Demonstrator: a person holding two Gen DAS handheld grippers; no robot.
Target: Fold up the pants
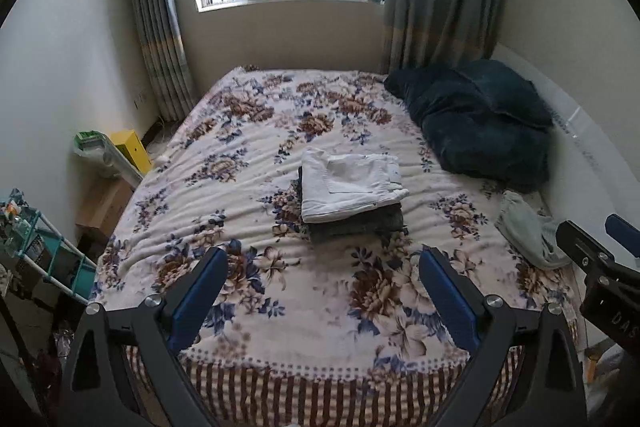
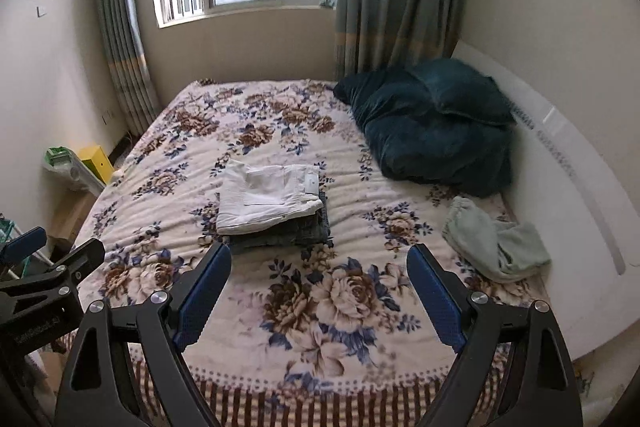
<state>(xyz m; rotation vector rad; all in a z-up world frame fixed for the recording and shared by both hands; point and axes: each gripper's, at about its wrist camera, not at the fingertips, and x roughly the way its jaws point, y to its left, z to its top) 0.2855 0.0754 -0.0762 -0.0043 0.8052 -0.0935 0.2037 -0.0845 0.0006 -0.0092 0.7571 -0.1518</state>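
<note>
Folded white pants [image 1: 350, 187] lie on top of folded dark pants [image 1: 356, 225] in a small stack at the middle of the floral bed [image 1: 240, 155]. The stack also shows in the right wrist view, white pants [image 2: 268, 197] over dark pants [image 2: 280, 233]. A crumpled pale green garment [image 1: 528, 229] lies loose near the bed's right side, also in the right wrist view [image 2: 494, 245]. My left gripper [image 1: 322, 263] is open and empty, held above the bed's near end. My right gripper [image 2: 318, 259] is open and empty beside it, short of the stack.
A dark teal blanket [image 1: 476, 123] is heaped at the far right of the bed against a white headboard [image 2: 560, 163]. A teal shelf rack [image 1: 48, 259], boxes and a yellow box [image 1: 128, 149] stand left of the bed. Window and curtains are behind.
</note>
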